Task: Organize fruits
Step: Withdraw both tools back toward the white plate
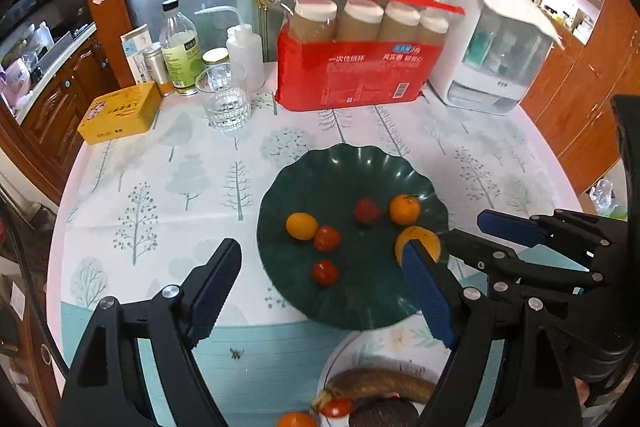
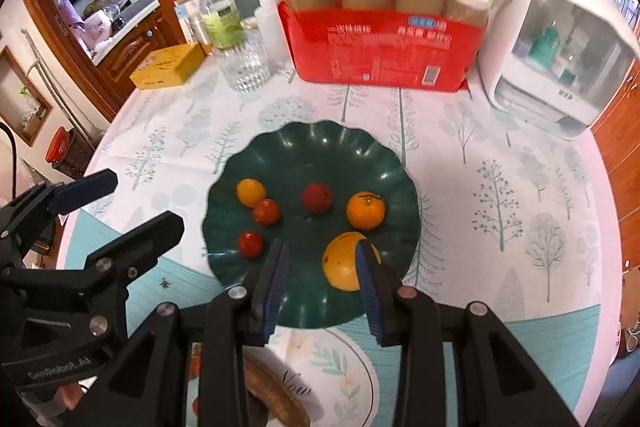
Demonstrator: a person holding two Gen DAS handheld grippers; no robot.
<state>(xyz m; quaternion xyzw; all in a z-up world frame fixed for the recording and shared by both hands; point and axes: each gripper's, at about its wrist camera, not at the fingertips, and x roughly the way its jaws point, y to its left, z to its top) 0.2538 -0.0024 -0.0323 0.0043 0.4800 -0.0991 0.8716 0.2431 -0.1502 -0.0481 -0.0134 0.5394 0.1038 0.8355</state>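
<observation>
A dark green scalloped plate (image 1: 344,167) (image 2: 312,143) holds a large orange (image 2: 342,261) (image 1: 420,243), a tangerine (image 2: 365,211) (image 1: 405,209), a small yellow-orange fruit (image 2: 251,192) (image 1: 301,225), a dark red fruit (image 2: 317,198) (image 1: 366,211) and two cherry tomatoes (image 2: 265,211) (image 2: 250,243). My left gripper (image 1: 320,267) is open over the plate's near edge. My right gripper (image 2: 322,259) is open and empty, its right finger (image 2: 370,279) beside the large orange. A white floral plate (image 1: 360,359) (image 2: 344,367) below holds a brown banana (image 1: 372,385), a tomato and an orange.
At the back of the table stand a red pack of paper cups (image 1: 352,67), a white dispenser box (image 1: 492,43), a drinking glass (image 1: 224,99), bottles (image 1: 180,47) and a yellow tin (image 1: 120,113). The table edge curves off left and right.
</observation>
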